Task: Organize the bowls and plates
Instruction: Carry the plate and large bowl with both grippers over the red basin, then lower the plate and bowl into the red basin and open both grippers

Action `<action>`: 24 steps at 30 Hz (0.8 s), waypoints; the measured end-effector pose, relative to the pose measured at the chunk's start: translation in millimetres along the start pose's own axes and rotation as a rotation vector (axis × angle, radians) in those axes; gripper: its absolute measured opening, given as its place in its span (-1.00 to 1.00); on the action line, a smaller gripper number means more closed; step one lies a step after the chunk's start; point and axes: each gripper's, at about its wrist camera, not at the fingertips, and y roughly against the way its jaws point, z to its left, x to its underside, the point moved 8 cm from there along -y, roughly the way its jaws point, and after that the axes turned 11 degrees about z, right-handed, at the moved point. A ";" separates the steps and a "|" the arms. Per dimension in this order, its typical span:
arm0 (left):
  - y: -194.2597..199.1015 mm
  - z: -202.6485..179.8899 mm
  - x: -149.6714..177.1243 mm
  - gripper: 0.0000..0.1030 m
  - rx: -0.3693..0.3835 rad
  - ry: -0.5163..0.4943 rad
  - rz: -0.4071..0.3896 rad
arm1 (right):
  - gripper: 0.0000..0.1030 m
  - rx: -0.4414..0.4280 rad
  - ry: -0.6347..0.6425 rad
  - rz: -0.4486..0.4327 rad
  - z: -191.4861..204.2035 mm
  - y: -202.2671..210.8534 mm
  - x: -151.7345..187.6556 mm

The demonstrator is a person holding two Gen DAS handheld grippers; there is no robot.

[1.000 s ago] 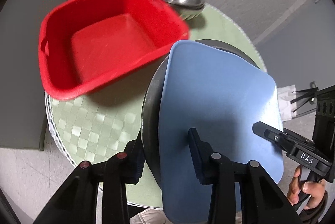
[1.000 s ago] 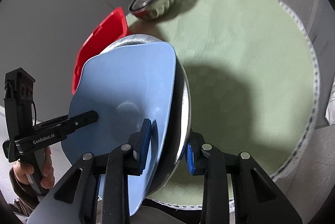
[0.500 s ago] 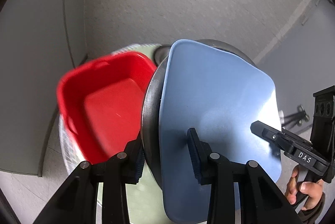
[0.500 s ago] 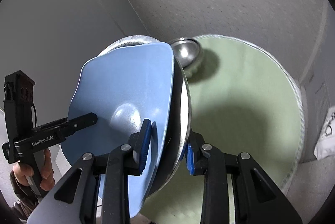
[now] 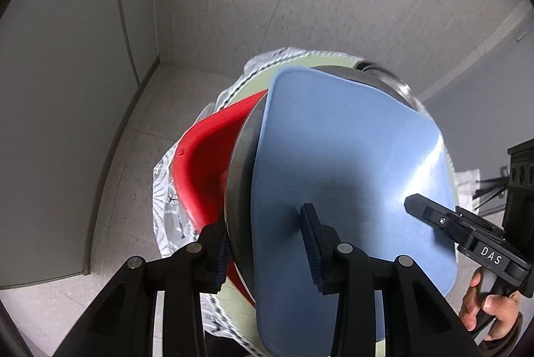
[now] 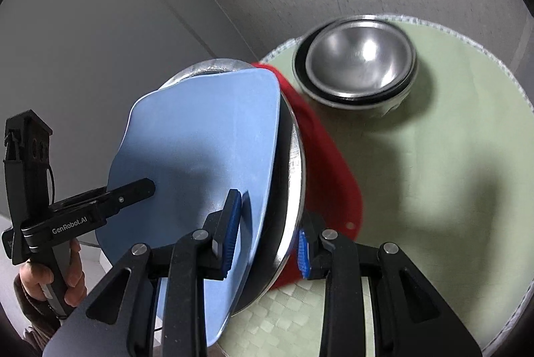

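Both tools grip the same stack of plates from opposite edges. Left tool is clamped across a blue plate and the grey metal plate behind it, one pad on the blue face, the other on the metal back; its jaws are easing open slightly, yet the pads press on the stack. Right tool is clamped on the same pair at the other edge, one blue pad on the blue face and the other behind the metal rim. In the left wrist view the right tool shows at the right edge, with the person's hand on its handle; in the right wrist view the left tool reaches in from the left, held by the other hand.

Stack stands nearly on edge, above the near left part of a round tabletop with a pale green cloth. Just behind it sits a red tub, largely hidden by the plates. Farther back on the tabletop rest nested steel bowls, upright and well apart from the plates.
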 end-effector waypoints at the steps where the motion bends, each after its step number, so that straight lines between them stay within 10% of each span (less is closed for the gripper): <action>1: -4.3 4.5 -1.8 -0.32 0.001 -0.006 0.016 | -0.43 0.007 -0.011 0.007 -0.1 -5.9 -0.8; 24: -17.9 -10.5 -13.3 0.13 -0.052 -0.156 0.043 | -0.26 0.095 -0.118 -0.020 -14.5 -8.4 11.9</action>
